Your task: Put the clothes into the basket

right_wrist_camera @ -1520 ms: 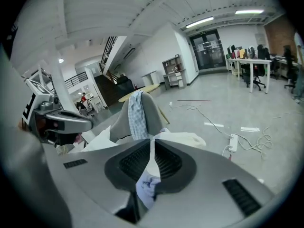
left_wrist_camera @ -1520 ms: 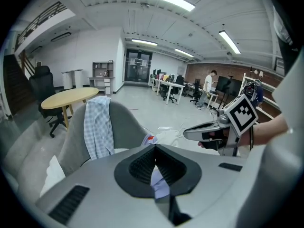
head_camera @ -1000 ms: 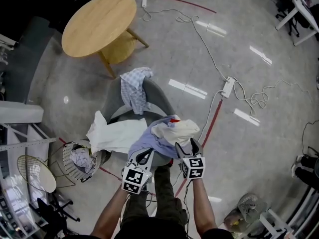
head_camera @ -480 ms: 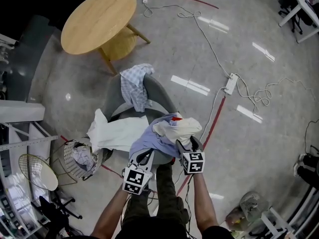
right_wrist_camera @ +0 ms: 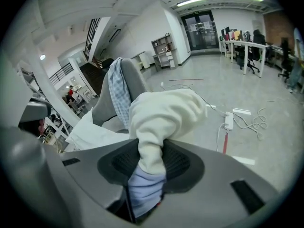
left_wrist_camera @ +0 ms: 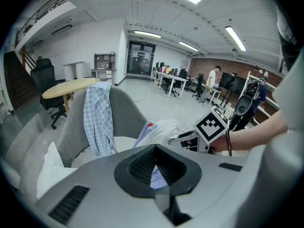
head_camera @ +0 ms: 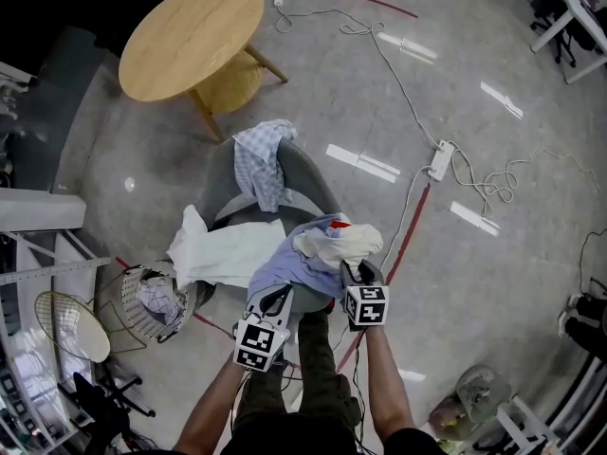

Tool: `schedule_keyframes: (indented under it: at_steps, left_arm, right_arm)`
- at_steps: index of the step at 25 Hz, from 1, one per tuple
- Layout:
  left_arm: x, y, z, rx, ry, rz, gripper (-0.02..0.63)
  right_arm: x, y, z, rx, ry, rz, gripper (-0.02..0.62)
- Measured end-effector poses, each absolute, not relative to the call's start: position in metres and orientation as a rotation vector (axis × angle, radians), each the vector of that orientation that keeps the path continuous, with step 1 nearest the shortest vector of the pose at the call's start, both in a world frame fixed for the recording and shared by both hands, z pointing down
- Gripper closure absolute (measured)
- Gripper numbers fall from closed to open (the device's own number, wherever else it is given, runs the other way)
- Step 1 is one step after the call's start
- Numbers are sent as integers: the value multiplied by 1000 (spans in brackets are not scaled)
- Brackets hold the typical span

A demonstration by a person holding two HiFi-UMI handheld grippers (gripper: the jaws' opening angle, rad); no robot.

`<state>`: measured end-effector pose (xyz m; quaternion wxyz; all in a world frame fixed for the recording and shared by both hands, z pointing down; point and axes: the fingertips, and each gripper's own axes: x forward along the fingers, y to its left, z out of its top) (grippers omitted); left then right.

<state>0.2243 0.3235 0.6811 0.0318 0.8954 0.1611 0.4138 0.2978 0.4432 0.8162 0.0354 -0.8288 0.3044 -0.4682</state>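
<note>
Left tool (head_camera: 276, 299): jaws fully closed, pinching a fold of the lavender garment (head_camera: 285, 268).
Right tool (head_camera: 353, 271): jaws have just been closing; pads now press on the cream garment (head_camera: 337, 245), with lavender fabric bunched beneath it.
Clothes heap: cream piece on top of lavender piece, on the seat of the grey chair (head_camera: 308, 173).
White garment (head_camera: 228, 254): on the seat, 10 o'clock of the left tool.
Checked shirt (head_camera: 258, 159): draped over the chair back, 12 o'clock.
Wire basket (head_camera: 126, 301): on the floor, 9 o'clock of the left tool, holding a pale checked cloth (head_camera: 156, 300).
</note>
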Motion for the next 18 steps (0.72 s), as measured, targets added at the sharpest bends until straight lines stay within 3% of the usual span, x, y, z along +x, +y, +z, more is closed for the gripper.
schedule_keyframes:
  at_steps: [5, 18]
  left_arm:
    - [221, 319, 676, 2770, 496, 1264, 600]
    - [220, 293, 626, 2845, 449, 1124, 600]
  right_arm:
    - [300, 442, 806, -2601, 948, -1408, 506]
    - [311, 426, 720, -2669, 978, -1183, 518]
